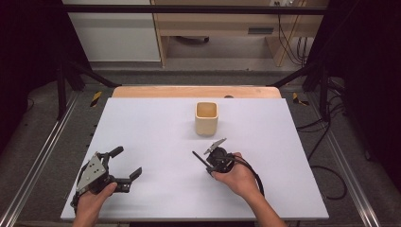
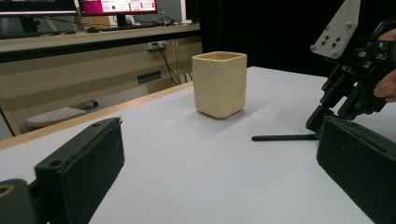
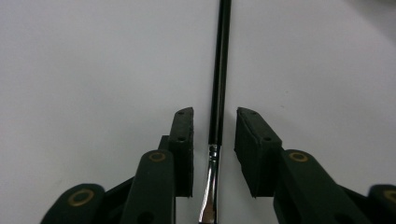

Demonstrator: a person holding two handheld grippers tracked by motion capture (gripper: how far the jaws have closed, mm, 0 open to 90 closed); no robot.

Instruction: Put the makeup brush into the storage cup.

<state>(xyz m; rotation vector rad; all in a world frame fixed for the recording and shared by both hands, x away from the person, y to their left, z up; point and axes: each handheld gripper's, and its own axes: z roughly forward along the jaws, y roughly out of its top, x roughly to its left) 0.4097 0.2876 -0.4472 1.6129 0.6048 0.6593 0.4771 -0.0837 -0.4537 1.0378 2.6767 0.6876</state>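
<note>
Centrally, a slim black paintbrush [image 3: 219, 70] with a silver collar lies flat between the right gripper's [image 3: 214, 140] jaws, narrowly apart, not gripping; left gripper [image 1: 124, 163] jaws wide apart.

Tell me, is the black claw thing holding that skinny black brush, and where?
Not yet. The right gripper has its jaws on either side of the brush, near the metal collar, with gaps showing. The brush lies on the table. The left gripper holds nothing.

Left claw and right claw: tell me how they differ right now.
The left claw stands wide open with nothing between its jaws; the right claw has its jaws close together around a black paintbrush, small gaps showing on both sides. The left claw sits off to the side, while the right claw is nearer the cream cup. Both are hand-held, low over the white table.
</note>
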